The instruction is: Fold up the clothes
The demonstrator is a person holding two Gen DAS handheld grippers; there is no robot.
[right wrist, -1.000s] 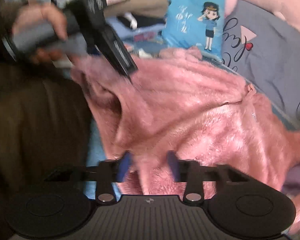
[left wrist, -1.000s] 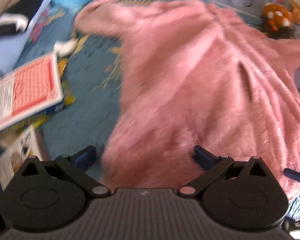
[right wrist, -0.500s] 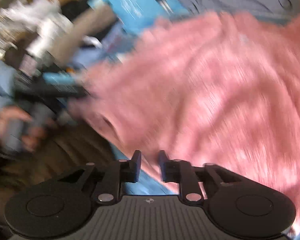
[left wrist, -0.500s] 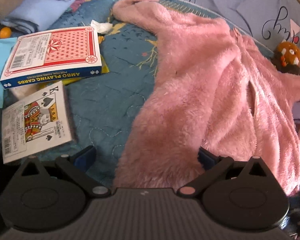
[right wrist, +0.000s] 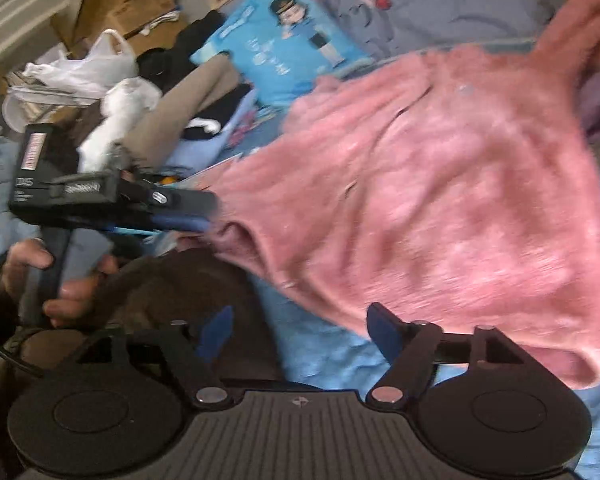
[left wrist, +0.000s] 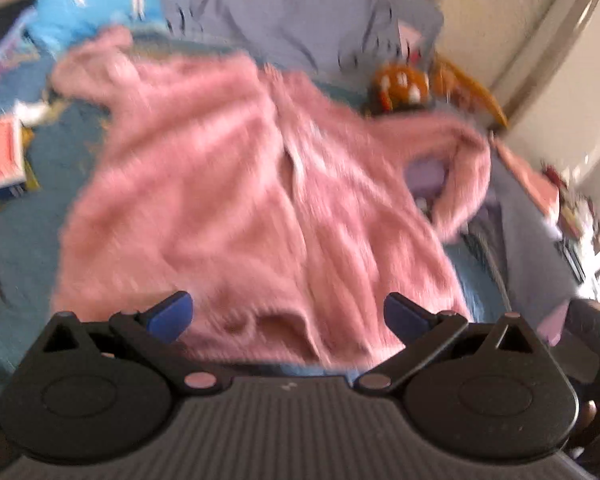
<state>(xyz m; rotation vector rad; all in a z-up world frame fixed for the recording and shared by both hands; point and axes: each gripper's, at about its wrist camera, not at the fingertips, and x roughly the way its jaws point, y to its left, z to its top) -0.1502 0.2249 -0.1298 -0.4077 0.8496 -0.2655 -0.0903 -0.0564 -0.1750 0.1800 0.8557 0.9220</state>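
Right gripper (right wrist: 296,330) jaws have just been opened, nothing between; left gripper (left wrist: 286,314) is spread over the hem of the pink fleece jacket (left wrist: 260,200), laid on the blue bedspread (right wrist: 332,360)

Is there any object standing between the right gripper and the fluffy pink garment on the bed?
Nothing visible stands between them. The right gripper has just been opening and its jaws hold nothing; only bare blue bedcover lies before the hem of the fluffy pink garment. The left gripper is at the hem's far corner, off to the side.
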